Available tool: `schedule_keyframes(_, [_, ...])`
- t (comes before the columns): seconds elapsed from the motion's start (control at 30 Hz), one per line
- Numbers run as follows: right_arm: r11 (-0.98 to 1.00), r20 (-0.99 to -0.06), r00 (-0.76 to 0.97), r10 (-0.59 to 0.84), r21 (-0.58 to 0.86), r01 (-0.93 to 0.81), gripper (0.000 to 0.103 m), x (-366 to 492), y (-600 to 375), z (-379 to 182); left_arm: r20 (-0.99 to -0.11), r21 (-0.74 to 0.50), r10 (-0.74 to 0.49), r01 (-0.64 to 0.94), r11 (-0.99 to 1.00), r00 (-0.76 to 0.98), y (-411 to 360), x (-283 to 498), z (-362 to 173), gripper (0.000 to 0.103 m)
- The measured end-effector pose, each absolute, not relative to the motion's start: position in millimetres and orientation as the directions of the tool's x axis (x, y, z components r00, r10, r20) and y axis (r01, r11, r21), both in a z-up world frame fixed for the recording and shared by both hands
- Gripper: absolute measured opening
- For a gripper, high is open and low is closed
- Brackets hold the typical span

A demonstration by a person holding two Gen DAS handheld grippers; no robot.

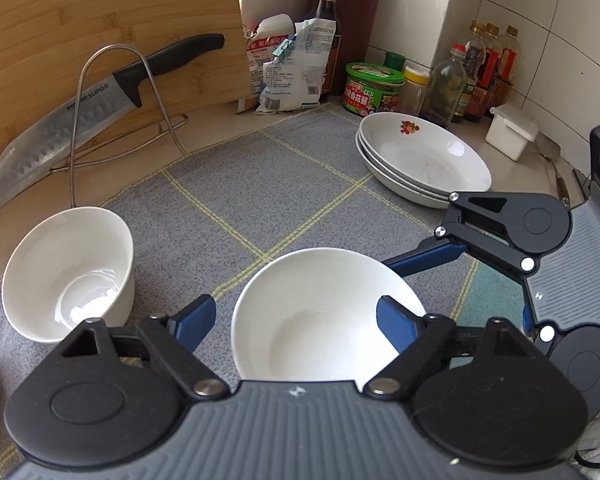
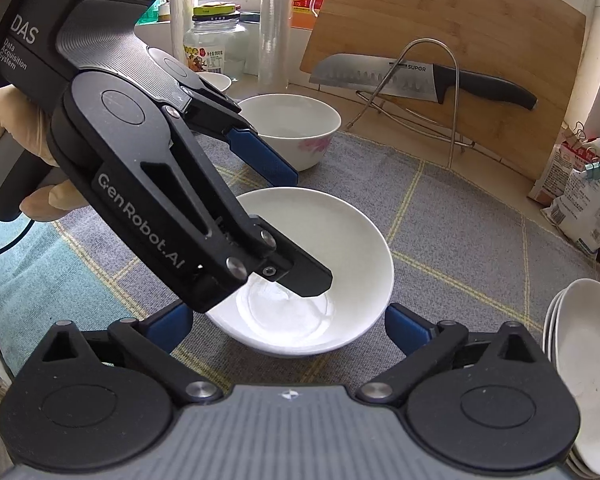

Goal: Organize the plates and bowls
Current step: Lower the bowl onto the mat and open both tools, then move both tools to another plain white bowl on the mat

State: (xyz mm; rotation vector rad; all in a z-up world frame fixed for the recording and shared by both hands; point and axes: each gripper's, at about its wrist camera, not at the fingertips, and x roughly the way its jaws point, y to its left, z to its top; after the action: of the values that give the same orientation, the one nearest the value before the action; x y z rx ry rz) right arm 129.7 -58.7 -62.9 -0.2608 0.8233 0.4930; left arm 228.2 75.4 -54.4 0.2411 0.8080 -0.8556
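A grey checked cloth (image 1: 300, 184) covered the counter, with bare weave open at its centre. A cutting board (image 1: 100, 40) leaned at 11 o'clock in the left wrist view, a knife (image 1: 80, 120) resting against it on a wire rack (image 1: 112, 92). Only the right wrist view showed a gloved hand (image 2: 12, 128) at 9 o'clock and a glass jar (image 2: 216, 44) at 11 o'clock. Only the left wrist view showed the bottles (image 1: 484, 72) at 1 o'clock. Stacked plates (image 1: 424, 156) sat at 2 o'clock near the cloth's edge. The middle bowl (image 1: 320, 316) stood upright between both tools. The left gripper (image 1: 296, 320) stood open, one finger over the bowl's inside, one outside its rim. The right gripper (image 2: 288, 324) was spread wide, the bowl between its fingers, which cleared it on both sides. A second bowl (image 1: 68, 272) stood at 9 o'clock, apart.
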Motion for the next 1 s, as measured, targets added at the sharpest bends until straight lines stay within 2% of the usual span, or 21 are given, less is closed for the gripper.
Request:
schedule_keyframes(0.43, [0.841,-0.748,0.58,0.322,-0.056,-0.539,0.103,119,-58,-43,-0.645,-0.094,-0.539,0.643,0.76,0.542,112,214,-27,0.095])
schedule_keyframes(0.7, [0.839,-0.745,0.588,0.314,-0.073,-0.539,0.103,135,-54,-30,-0.636,-0.122,-0.453,0.498,0.859,0.625,146,216,-33,0.095])
schedule_keyframes(0.83, [0.841,-0.738,0.59,0.326,-0.058,-0.538,0.103,149,-50,-21,-0.63,-0.07,-0.358,0.409,0.91,0.689,158,218,-39,0.095])
schedule_keyframes(1.0, [0.843,-0.739,0.588,0.328,-0.051,-0.535,0.103,169,-44,-15,-0.619,-0.037,-0.3,0.355,0.934,0.726,166,220,-48,0.095])
